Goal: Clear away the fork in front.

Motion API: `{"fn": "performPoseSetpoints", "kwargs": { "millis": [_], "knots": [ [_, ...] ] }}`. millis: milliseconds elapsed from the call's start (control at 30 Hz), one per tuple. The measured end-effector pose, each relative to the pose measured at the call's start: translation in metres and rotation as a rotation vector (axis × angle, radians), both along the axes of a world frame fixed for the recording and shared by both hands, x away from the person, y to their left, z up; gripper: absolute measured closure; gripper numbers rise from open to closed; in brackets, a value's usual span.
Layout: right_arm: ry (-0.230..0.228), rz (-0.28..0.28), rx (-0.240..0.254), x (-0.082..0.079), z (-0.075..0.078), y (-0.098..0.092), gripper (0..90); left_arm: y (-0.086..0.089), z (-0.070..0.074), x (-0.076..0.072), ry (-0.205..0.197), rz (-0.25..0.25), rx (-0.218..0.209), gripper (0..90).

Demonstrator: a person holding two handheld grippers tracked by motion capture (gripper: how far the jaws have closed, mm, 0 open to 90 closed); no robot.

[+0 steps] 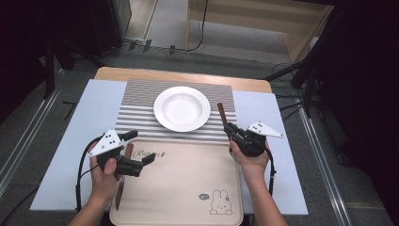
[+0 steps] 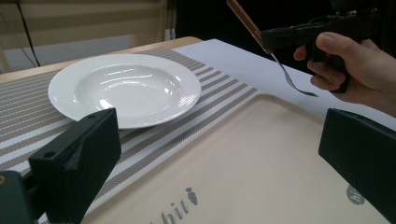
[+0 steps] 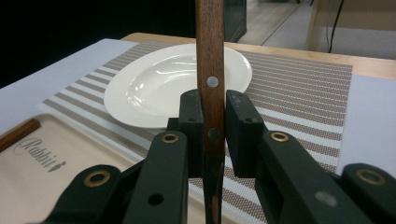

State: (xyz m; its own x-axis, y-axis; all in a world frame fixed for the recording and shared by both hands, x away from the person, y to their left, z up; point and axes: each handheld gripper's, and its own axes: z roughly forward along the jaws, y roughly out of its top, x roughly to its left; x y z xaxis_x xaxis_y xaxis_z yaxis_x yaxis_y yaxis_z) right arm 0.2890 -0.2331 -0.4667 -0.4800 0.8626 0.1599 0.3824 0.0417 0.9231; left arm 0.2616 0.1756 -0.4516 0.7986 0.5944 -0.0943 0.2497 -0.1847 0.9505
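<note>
Fork (image 2: 261, 44) | right gripper (image 3: 212, 121) clenched on its wooden handle | left gripper (image 1: 136, 148) released | risk: fork pivots between pads, tines strike plate (image 1: 181, 108).

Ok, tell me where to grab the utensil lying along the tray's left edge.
Grip its wooden handle from straight above, jaws across its width. It lies flat on the tray close beside the rim, so a sideways approach looks blocked. The open left hand-held gripper is nearest.
</note>
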Motion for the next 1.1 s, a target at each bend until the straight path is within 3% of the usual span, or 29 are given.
{"fn": "performPoseSetpoints", "kwargs": {
  "millis": [233, 667, 1100],
  "knots": [
    [-0.022, 0.017, -0.002, -0.015, -0.002, 0.003, 76.4, -0.013, 0.002, 0.002, 0.001, -0.02, 0.001, 0.0],
    [-0.05, 0.047, 0.038, -0.034, -0.011, 0.008, 76.4, -0.037, 0.005, 0.007, 0.008, -0.06, 0.004, 0.0],
    [-0.075, 0.1, 0.055, -0.047, -0.017, 0.019, 76.3, -0.061, 0.007, 0.013, 0.044, -0.085, -0.03, 0.0]
  ]
}}
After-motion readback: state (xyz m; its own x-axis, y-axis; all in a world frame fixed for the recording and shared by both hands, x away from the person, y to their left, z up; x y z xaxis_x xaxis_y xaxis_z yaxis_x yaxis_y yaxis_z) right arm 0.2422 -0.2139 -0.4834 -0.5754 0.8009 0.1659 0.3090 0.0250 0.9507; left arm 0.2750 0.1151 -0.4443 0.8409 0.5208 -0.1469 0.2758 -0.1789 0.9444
